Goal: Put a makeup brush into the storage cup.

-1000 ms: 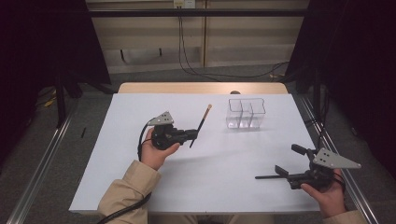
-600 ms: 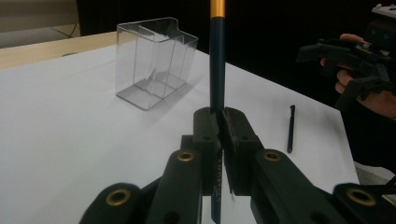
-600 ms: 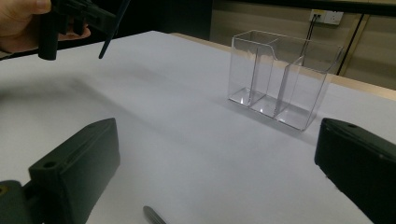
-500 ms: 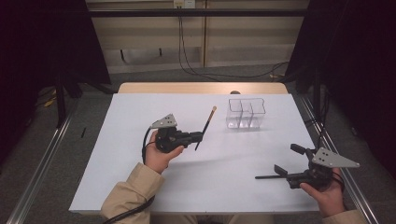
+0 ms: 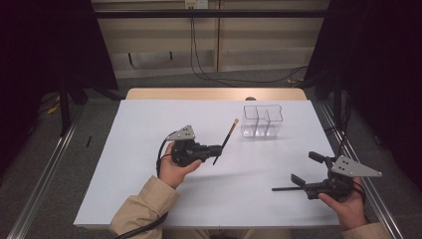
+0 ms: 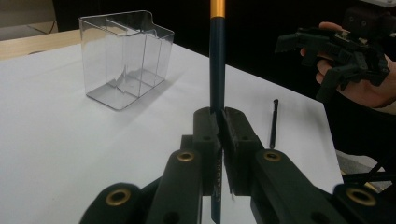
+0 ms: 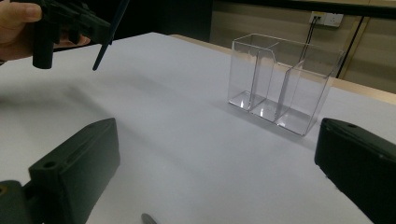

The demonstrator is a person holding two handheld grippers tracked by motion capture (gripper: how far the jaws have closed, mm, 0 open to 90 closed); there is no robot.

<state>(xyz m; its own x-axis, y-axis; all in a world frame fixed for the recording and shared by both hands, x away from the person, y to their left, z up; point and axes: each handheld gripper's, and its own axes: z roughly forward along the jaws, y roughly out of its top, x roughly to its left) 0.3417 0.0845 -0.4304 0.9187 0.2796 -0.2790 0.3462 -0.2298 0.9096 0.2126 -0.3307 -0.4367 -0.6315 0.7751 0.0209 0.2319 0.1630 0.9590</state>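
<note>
Left gripper (image 5: 215, 149) under my control clamps a dark pencil (image 5: 225, 141), its jaws pressed tight against the shaft; in the left gripper view the pencil (image 6: 216, 70) stands upright between them, an orange band near its top. From the high view I see the pencil held above the table, slanting up toward the clear three-compartment organizer (image 5: 262, 120), its light tip just short of the organizer's near-left corner and not touching it. The left hand (image 5: 175, 167) carrying the gripper sits well to the left of the organizer, over the white tabletop (image 5: 139, 149).

Right gripper (image 5: 298, 181) rests in the right hand (image 5: 348, 206), well in front of the organizer and to its right, near the table's right edge. Its jaws stand wide apart with nothing between the pads, as the right gripper view confirms. A thin dark pen (image 5: 284, 188) lies flat on the tabletop just beside that gripper, on the side away from the organizer; in the left gripper view I see the same pen (image 6: 274, 122) lying apart from both grippers.
</note>
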